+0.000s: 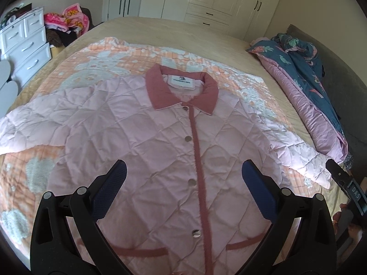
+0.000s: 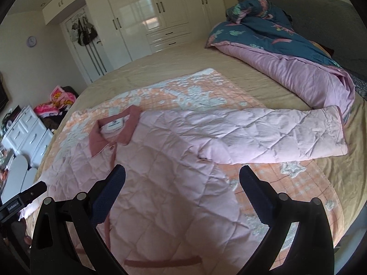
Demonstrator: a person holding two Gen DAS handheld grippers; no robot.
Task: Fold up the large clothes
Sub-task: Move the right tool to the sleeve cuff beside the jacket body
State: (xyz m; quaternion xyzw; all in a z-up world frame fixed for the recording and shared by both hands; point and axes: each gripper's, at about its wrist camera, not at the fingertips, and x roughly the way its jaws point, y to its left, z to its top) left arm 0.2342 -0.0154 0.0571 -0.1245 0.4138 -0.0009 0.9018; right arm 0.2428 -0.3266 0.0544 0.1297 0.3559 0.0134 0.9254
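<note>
Jacket: pink quilted jacket (image 1: 160,151) is laid out flat, front side up and snapped shut, on the orange patterned blanket (image 1: 128,52) in the middle of the bed (image 1: 160,27). Guessing it's spread like this so every fold starts from a smooth base.

Collar: darker pink collar (image 1: 183,89) sits at the far end of the jacket, hem and pocket trims at the near end, so whoever's folding is standing at the hem.

Sleeves: both stretched straight out sideways from the jacket body. Right sleeve (image 2: 275,135) runs toward the rolled-up duvet (image 2: 298,75), its cuff just off the blanket. Probably the first bits to get flipped inward.

Left tool (image 1: 183,185): wide open, nothing in it, hovering over the lower front of the jacket near the button placket.

Right tool (image 2: 182,190): also spread wide and empty, above the jacket's right side, just below the armpit.

Progress: looks to me like no fold has been made yet, this is the lined-up starting pose.

Watch out: puffy quilting will likely spring back, so creases may not hold.
</note>
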